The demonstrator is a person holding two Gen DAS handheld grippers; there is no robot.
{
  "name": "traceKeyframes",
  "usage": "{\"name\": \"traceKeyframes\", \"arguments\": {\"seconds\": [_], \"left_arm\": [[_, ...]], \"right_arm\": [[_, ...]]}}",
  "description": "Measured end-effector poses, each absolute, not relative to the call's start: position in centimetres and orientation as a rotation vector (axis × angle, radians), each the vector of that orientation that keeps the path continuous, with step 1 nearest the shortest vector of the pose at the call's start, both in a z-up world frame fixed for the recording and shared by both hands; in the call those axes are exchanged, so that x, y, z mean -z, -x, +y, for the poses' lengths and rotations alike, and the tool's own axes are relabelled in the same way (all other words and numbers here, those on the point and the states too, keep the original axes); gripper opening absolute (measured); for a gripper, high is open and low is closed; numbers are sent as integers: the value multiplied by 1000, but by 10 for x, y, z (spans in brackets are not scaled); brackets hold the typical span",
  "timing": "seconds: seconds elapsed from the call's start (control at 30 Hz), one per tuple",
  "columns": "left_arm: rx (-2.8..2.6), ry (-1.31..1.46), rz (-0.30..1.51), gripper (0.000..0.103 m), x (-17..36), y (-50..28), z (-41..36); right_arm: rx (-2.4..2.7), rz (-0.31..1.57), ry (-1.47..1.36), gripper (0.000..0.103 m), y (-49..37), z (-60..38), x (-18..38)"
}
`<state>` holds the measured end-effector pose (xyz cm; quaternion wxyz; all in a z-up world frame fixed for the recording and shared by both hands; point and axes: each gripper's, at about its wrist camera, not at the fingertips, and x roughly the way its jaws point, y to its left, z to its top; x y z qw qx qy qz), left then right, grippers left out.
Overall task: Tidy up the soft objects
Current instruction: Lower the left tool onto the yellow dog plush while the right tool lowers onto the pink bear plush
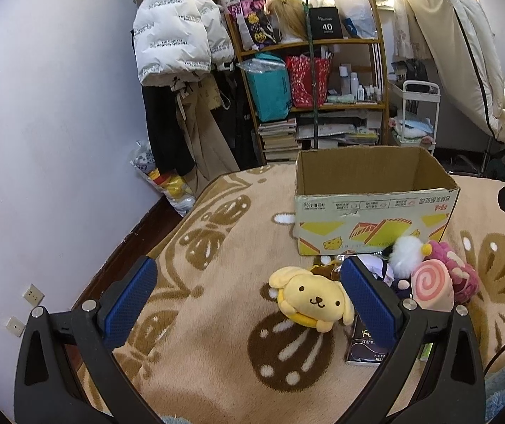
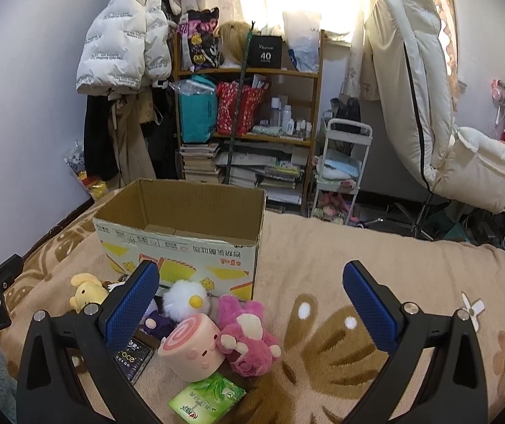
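Left gripper (image 1: pixel 248 304): jaws spread wide, holding nothing, hovering low over the bed.
Yellow dog plush with floppy ears (image 1: pixel 311 298): lying on the blanket between the left gripper's blue pads, nearer the right-hand pad, touching neither as far as can be seen.
Right gripper (image 2: pixel 251 304): jaws wide apart, nothing held, above the toy pile.
Pink swirl-topped cylinder plush (image 2: pixel 192 349): lying on its side just inside the right gripper's left pad, touching the pink bear.
Pink fuzzy bear plush (image 2: pixel 247 335): slumped beside the cylinder, in front of the box.
White fluffy chick plush with yellow beak (image 2: pixel 186 298): right against the front wall of the box.
Small purple plush (image 2: pixel 157 321): tucked between the chick and the left pad, partly hidden.
Green tissue packet (image 2: pixel 207 401): flat on the blanket, nearest the camera.
Dark tissue packet (image 2: pixel 130 358): partly under the left finger.
Open cardboard box with yellow print (image 2: pixel 181 247): upright behind the toys; the visible part of its inside shows only bare bottom flaps.
Beige blanket with brown butterfly pattern (image 1: pixel 217 371): covers the bed under everything.
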<state>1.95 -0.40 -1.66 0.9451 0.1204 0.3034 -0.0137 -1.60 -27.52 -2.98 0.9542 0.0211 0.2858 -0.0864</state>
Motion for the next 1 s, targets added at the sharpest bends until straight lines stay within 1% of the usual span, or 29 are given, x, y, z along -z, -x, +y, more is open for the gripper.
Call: {"name": "traceKeyframes", "arguments": {"seconds": [0.2,0.43,0.6,0.87,1.0], "left_arm": [[20,-246,654,102,24,-39,-6],[28,-248,712,102,34,-63,-10],[50,-260,774,102,44,-73,-17],[102,-285,898,102,71,-88,-29],[134,-294,960,102,87,-93,-37]], "right_arm": [[163,616,-101,103,6,-285,35],[174,674,-87,103,-12,-287,44],[168,734,-106,103,-26,-292,56],[178,843,-256,103,-48,-311,83],[174,873,-236,103,-55,-311,93]]}}
